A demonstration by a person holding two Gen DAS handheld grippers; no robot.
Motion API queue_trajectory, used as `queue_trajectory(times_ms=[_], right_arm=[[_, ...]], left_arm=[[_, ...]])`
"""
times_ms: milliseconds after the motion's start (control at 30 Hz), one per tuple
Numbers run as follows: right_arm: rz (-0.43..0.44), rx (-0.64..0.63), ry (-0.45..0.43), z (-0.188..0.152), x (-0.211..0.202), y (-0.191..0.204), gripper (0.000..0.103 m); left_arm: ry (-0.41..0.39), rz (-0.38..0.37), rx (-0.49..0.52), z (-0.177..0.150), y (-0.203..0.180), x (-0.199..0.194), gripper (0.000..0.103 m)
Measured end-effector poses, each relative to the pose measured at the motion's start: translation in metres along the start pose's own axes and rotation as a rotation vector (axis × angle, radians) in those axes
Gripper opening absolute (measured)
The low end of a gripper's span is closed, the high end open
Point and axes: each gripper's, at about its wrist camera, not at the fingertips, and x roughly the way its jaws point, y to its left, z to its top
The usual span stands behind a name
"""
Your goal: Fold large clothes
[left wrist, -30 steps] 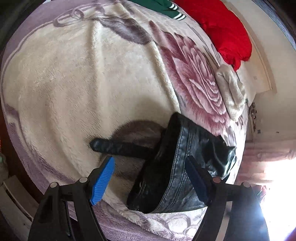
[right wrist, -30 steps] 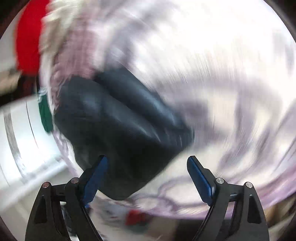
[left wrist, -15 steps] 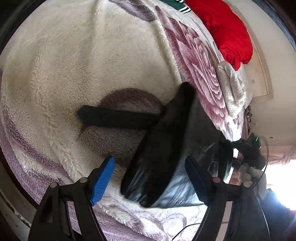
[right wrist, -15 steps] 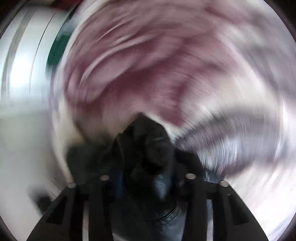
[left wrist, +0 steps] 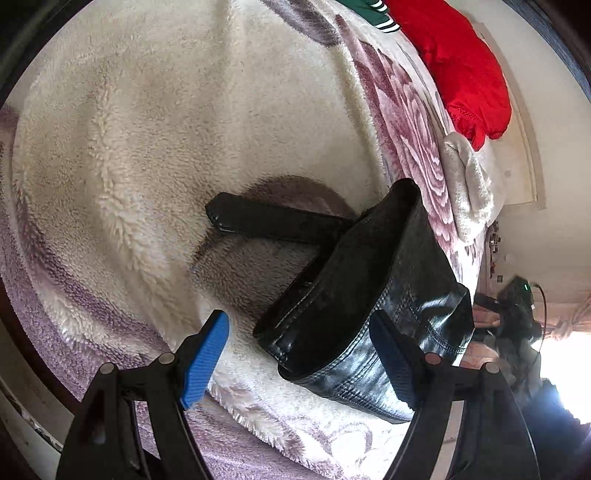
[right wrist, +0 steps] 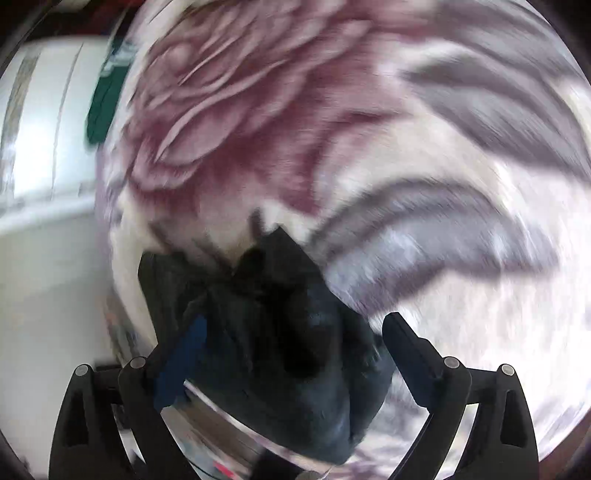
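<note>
The left gripper (left wrist: 299, 354) hangs with its jaws apart over the near edge of the bed; its blue left pad (left wrist: 205, 360) is clear of everything, and its right pad sits in front of the black leather jacket (left wrist: 373, 314) without visibly pressing it. To the left of the jacket the fleece blanket (left wrist: 177, 122) lies wide and bare, cream with grey swirls, giving free room toward the far side. One black sleeve (left wrist: 273, 221) reaches left from the folded bundle, flat on the blanket. The jacket itself sits near the blanket's near right edge. Further right and far, a red garment (left wrist: 465, 70), a green striped piece (left wrist: 369, 9) cut off by the frame, and a white towel (left wrist: 469, 188) lie along the bed's far right edge. At the far right a dark device with a green light shows, too glared to read.

The right wrist view is smeared by motion. The right gripper (right wrist: 291, 354) has just been opening; its jaws stand wide, the bunched jacket (right wrist: 280, 332) between them, though the blur hides whether the left pad touches it. Only this view shows the white furniture (right wrist: 40, 129) beyond the bed's left edge.
</note>
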Motion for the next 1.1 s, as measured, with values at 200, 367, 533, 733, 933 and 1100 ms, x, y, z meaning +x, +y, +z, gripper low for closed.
queue_trajectory(times_ms=[200, 367, 533, 733, 933, 1100], right_arm=[[-0.119, -0.346, 0.195, 0.012, 0.072, 0.056, 0.066], [0.308, 0.342, 0.031, -0.011, 0.057, -0.032, 0.041], [0.316, 0.355, 0.042, -0.034, 0.057, -0.053, 0.056], [0.041, 0.023, 0.001, 0.006, 0.032, -0.004, 0.085], [0.098, 0.052, -0.017, 0.022, 0.059, -0.003, 0.024], [0.546, 0.681, -0.056, -0.014, 0.082, -0.100, 0.013]], left_arm=[[0.015, 0.008, 0.019, -0.007, -0.010, 0.005, 0.077], [0.010, 0.033, 0.062, -0.013, -0.016, 0.006, 0.077], [0.016, 0.025, 0.041, -0.016, -0.016, 0.007, 0.077], [0.026, 0.007, 0.027, -0.026, -0.017, 0.006, 0.077], [0.066, -0.006, 0.018, -0.044, -0.021, 0.019, 0.077], [0.091, 0.001, 0.035, -0.051, -0.024, 0.027, 0.077]])
